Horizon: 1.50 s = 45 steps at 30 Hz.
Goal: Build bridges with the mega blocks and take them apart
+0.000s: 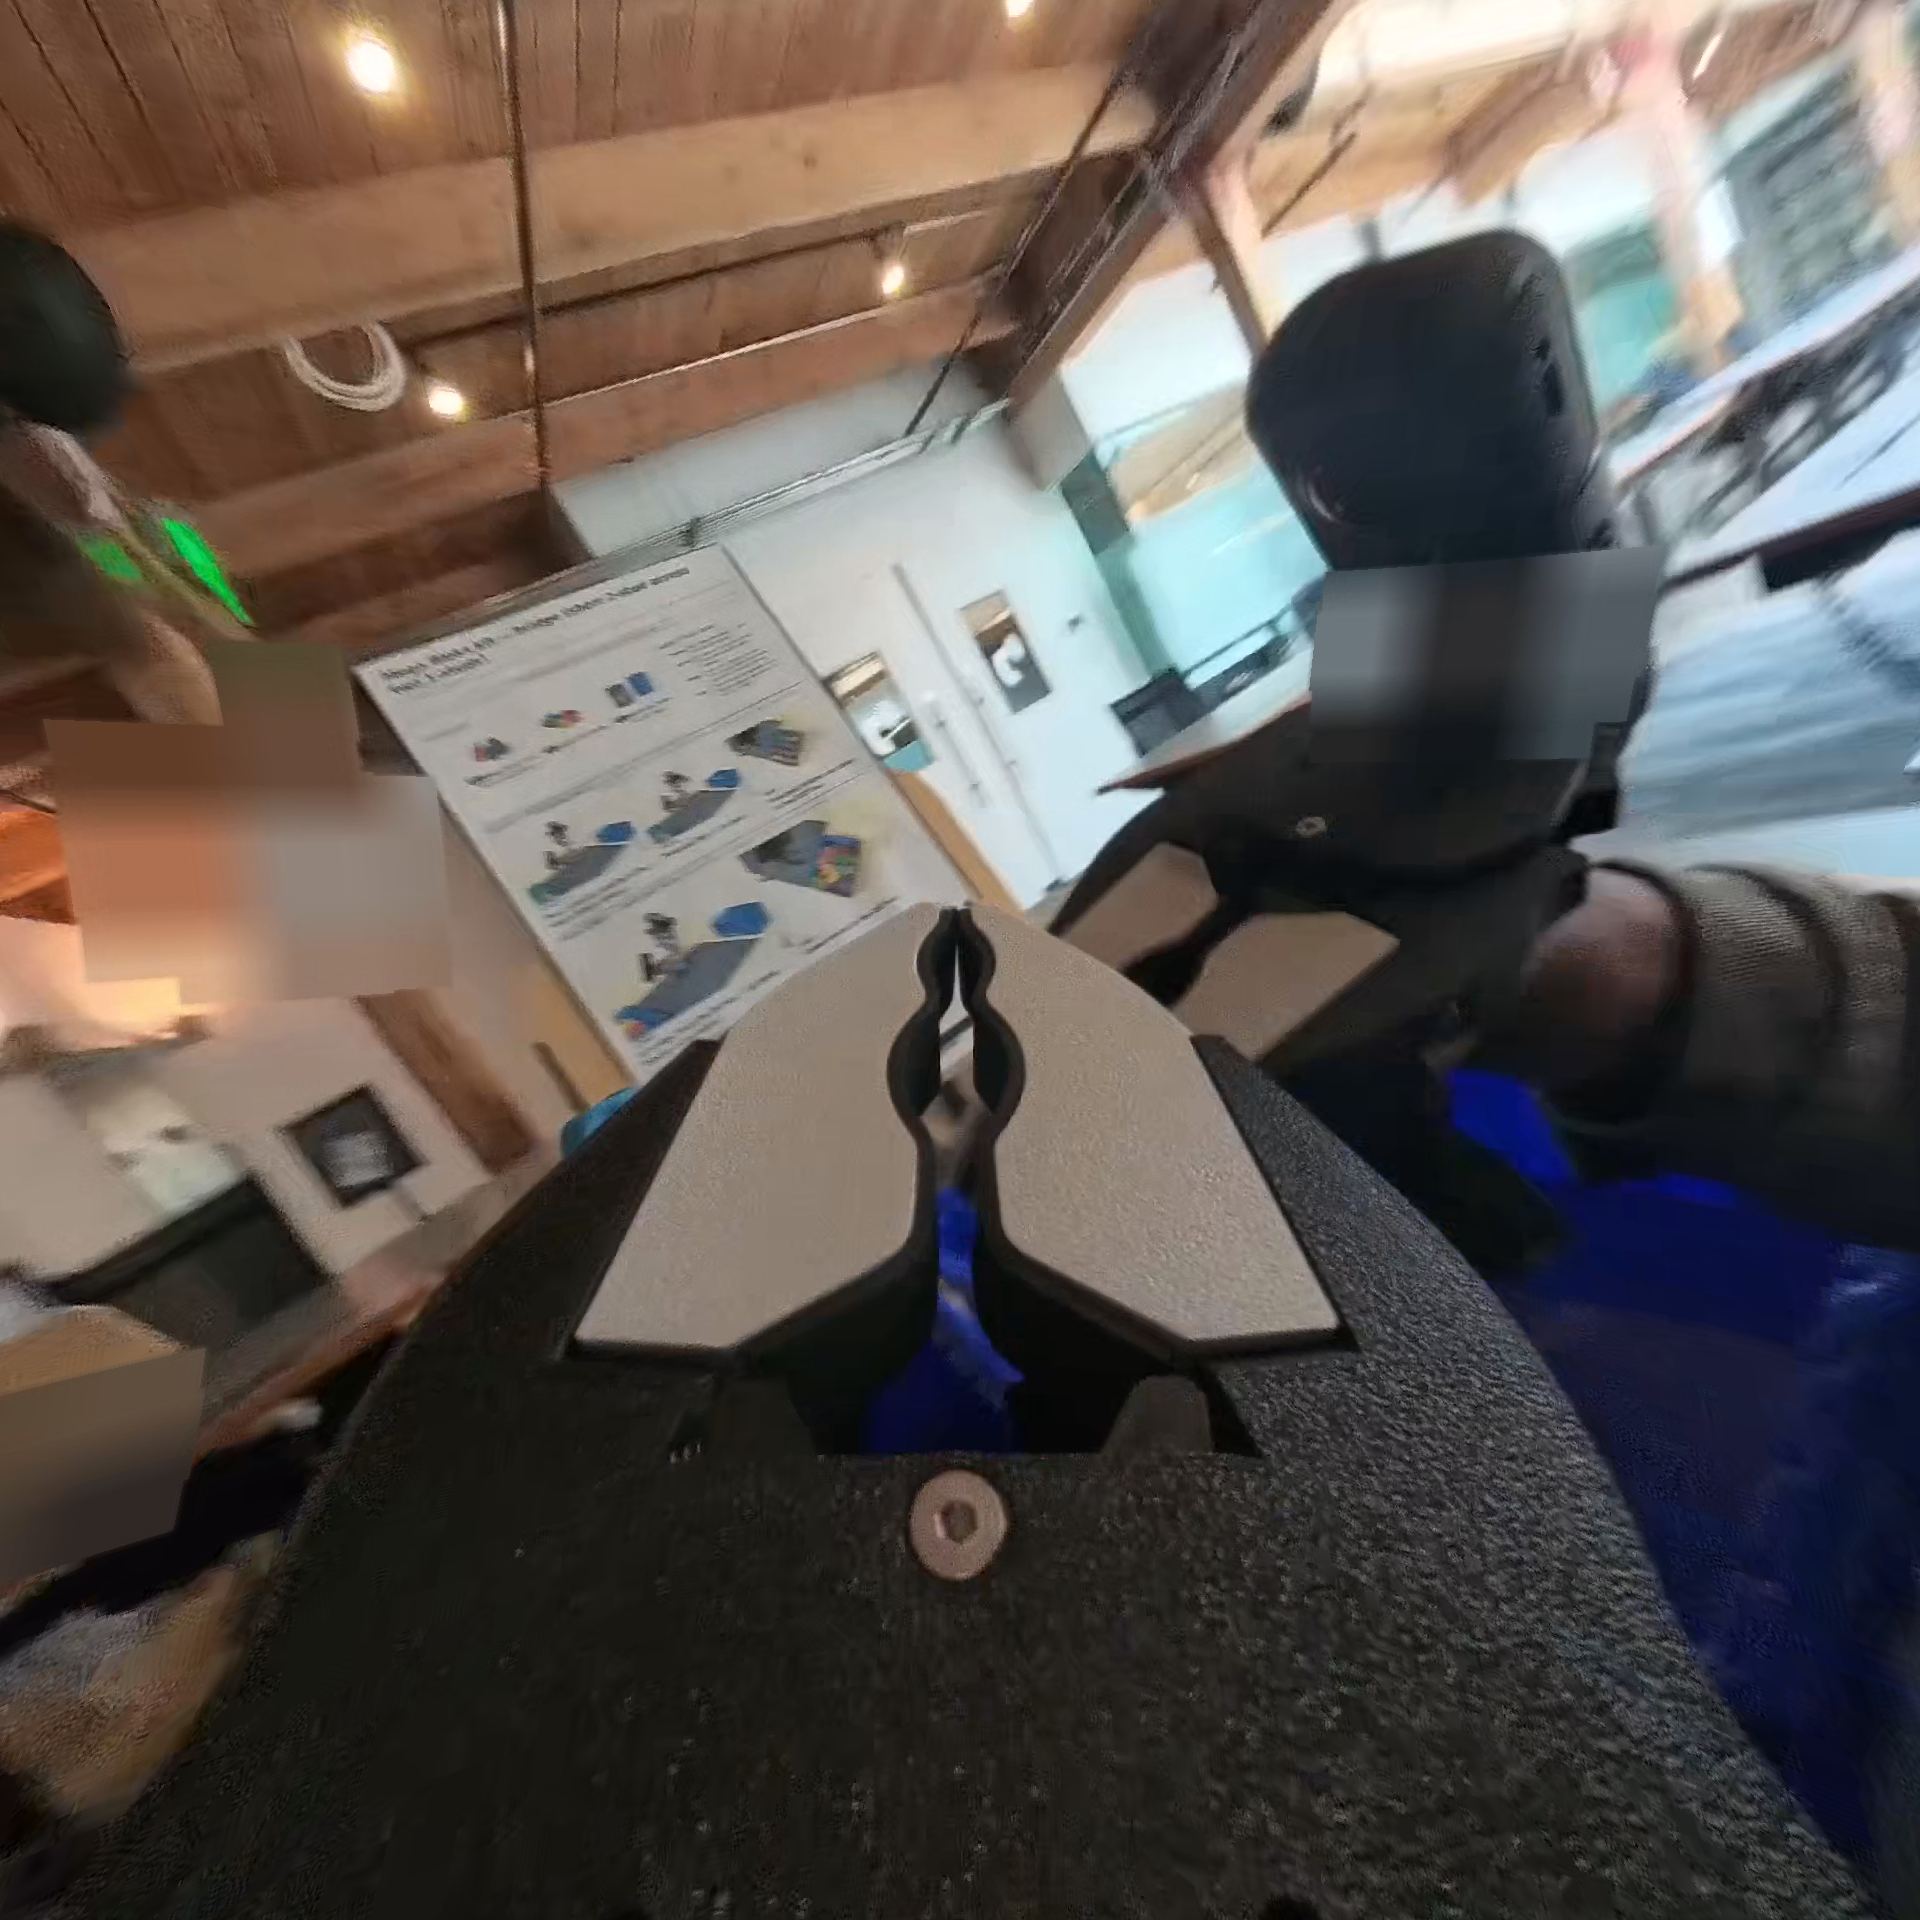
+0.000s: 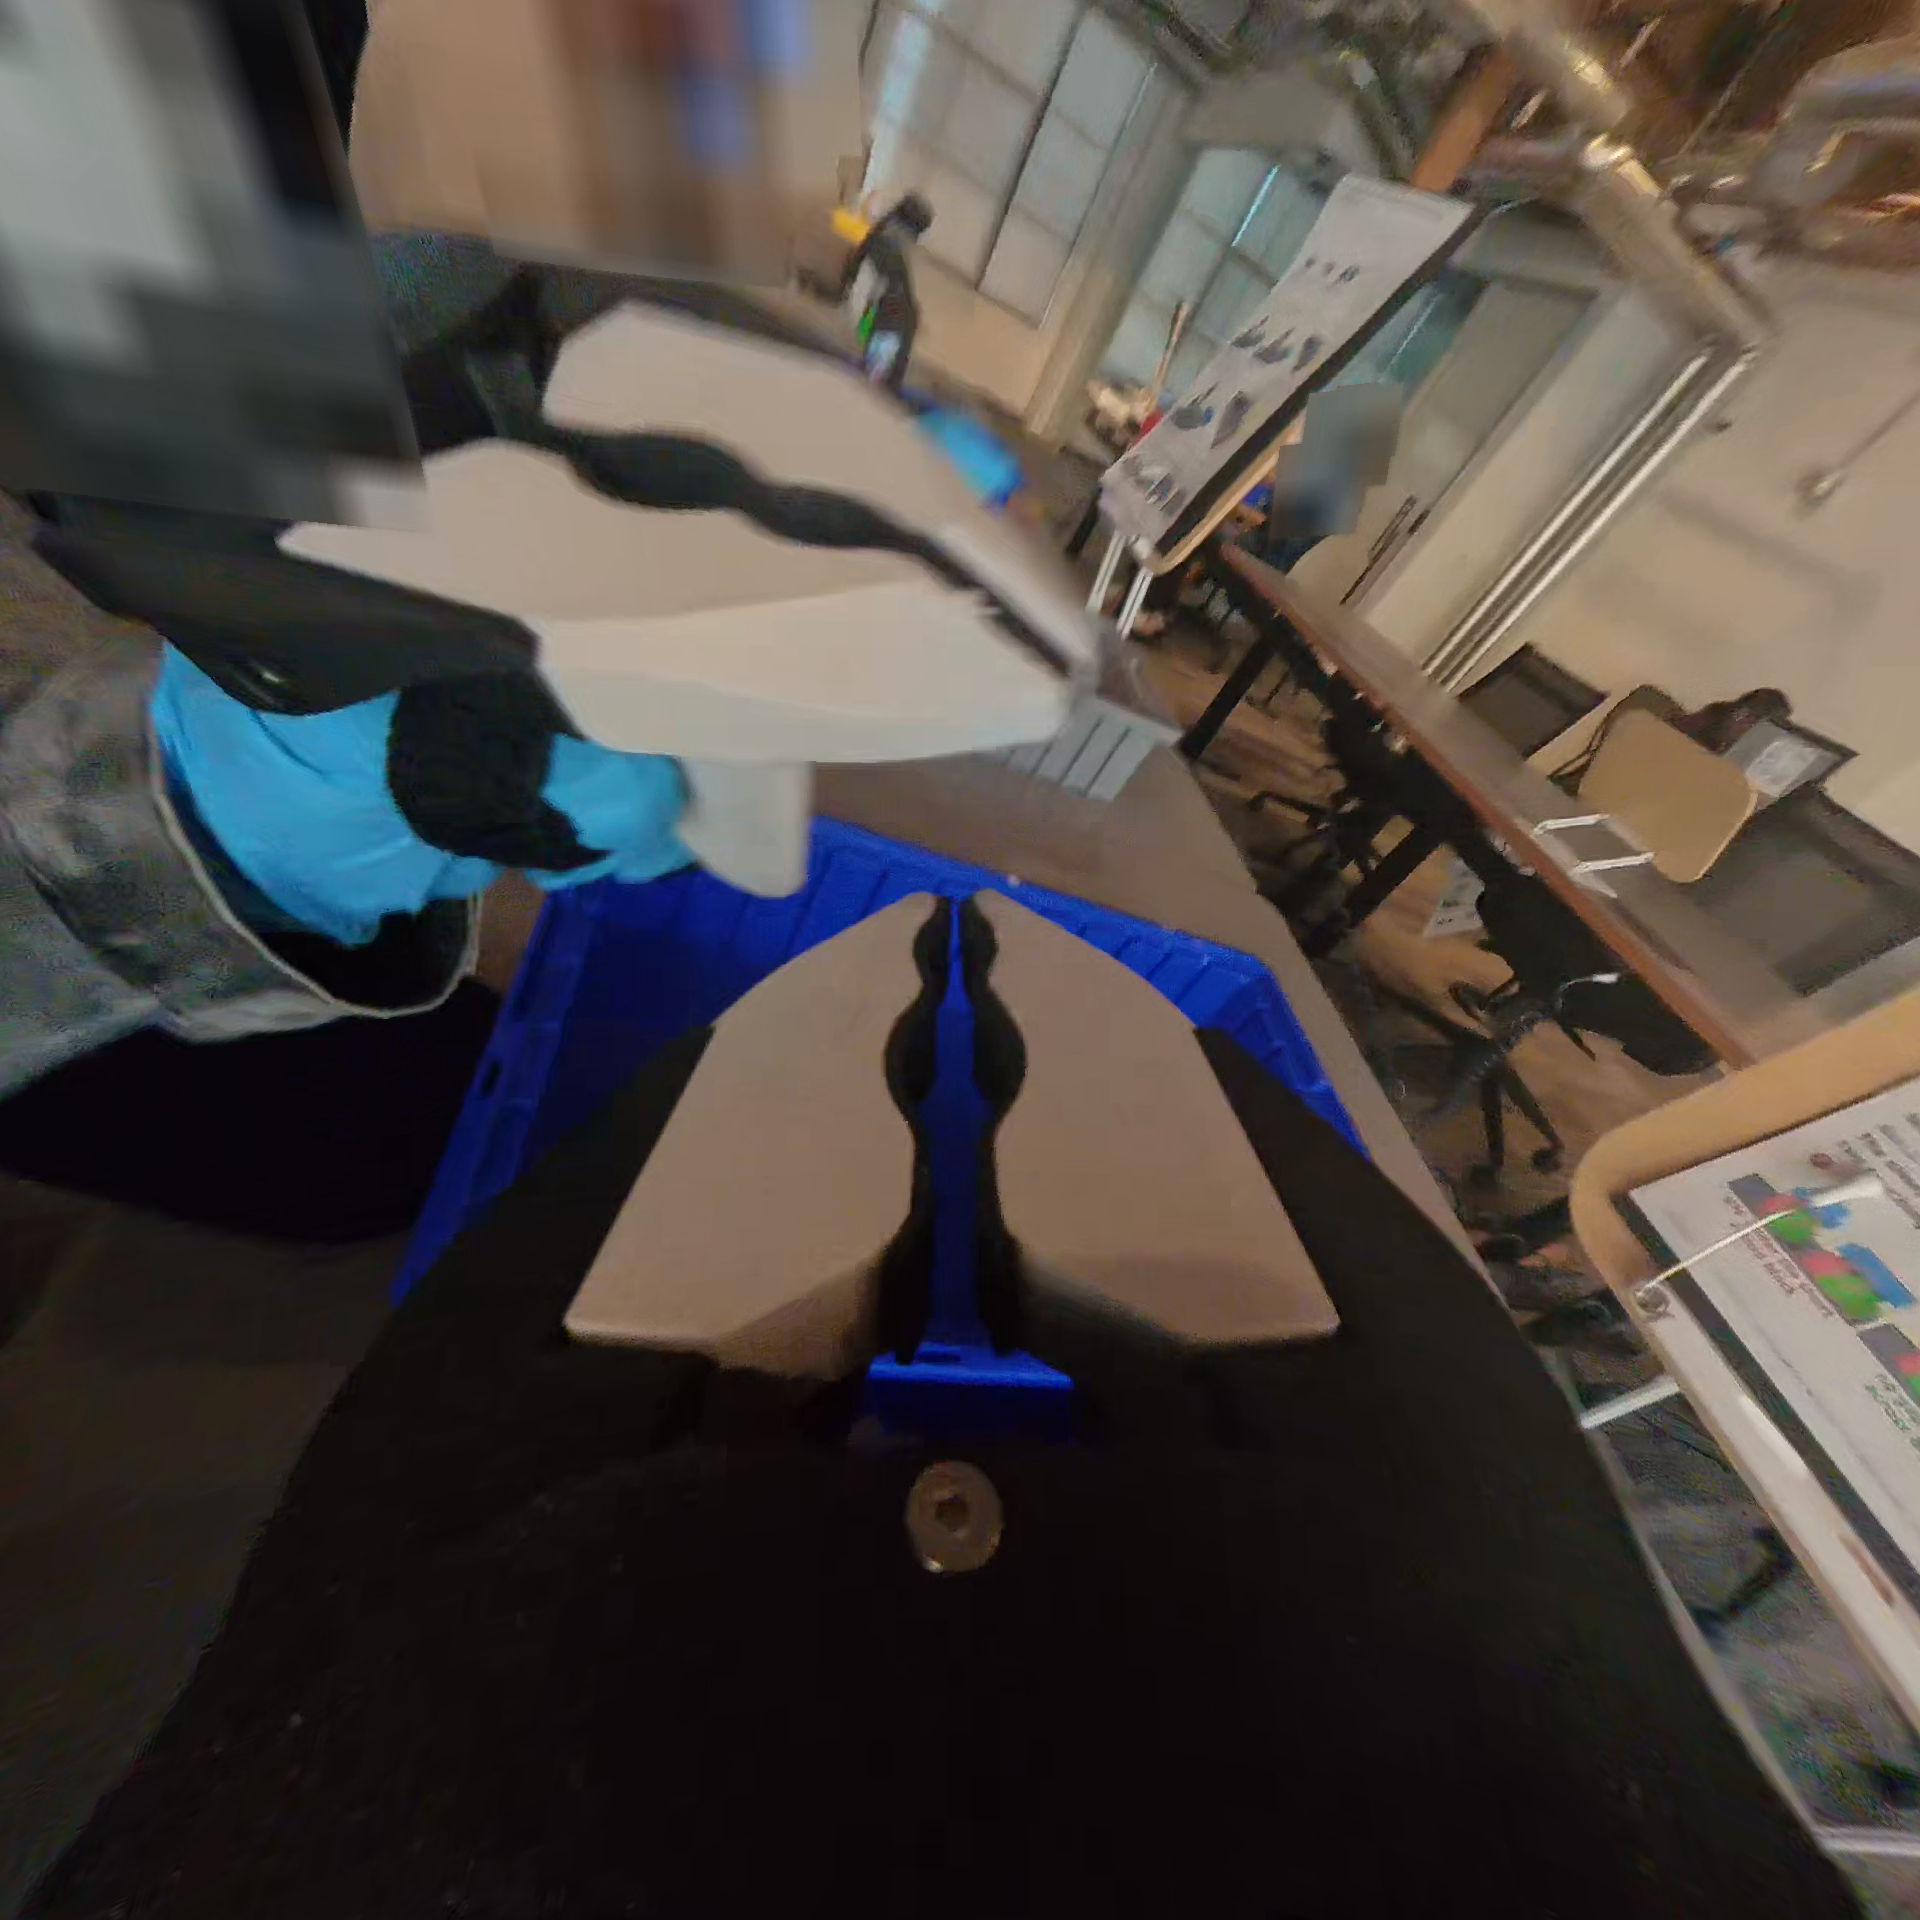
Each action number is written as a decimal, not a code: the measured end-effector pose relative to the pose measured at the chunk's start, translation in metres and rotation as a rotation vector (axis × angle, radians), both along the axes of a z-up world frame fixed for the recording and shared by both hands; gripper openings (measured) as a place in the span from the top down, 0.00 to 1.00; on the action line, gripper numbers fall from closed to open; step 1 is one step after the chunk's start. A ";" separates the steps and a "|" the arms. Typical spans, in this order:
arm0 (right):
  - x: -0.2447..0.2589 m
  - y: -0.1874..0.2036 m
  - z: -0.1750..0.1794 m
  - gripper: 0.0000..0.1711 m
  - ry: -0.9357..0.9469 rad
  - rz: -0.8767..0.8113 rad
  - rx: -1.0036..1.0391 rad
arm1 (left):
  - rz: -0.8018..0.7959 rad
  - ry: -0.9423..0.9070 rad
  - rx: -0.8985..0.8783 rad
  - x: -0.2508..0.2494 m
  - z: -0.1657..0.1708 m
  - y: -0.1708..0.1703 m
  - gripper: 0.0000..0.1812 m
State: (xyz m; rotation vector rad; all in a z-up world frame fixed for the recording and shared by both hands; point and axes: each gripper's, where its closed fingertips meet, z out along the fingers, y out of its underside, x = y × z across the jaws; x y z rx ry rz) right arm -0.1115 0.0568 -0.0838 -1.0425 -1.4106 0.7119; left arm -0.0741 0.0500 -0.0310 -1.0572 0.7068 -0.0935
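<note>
No mega blocks show in either view. In the left wrist view my left gripper (image 1: 956,920) is shut with nothing between its pads and points up into the room. Below it lies the blue bin (image 1: 1714,1351). My right gripper (image 1: 1132,977) is close on the right, held by a sleeved hand. In the right wrist view my right gripper (image 2: 954,909) is shut on a thin wall of the blue bin (image 2: 1143,956), whose blue edge runs between the pads. My left gripper (image 2: 1070,665) hovers shut above the bin's far left side, held by a blue-gloved hand.
A picture instruction board (image 1: 644,831) stands straight ahead in the left wrist view. Another board (image 2: 1818,1299) is at the lower right of the right wrist view. Long tables (image 2: 1455,748) and a chair (image 2: 1662,790) run along the right. A person stands at far left. My right fingertips sit around 6 centimeters from my left ones.
</note>
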 end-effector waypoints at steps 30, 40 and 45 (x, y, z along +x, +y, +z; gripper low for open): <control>0.013 -0.050 0.000 0.92 -0.012 0.448 -0.238 | -0.226 -0.084 -0.332 0.018 -0.065 -0.017 1.00; 0.048 0.005 0.050 0.74 0.192 0.015 -0.027 | 0.188 -0.082 -0.400 -0.075 -0.060 0.014 1.00; 0.086 0.038 0.037 0.77 0.149 -0.265 -0.065 | 0.312 -0.048 -0.521 -0.118 -0.071 0.020 1.00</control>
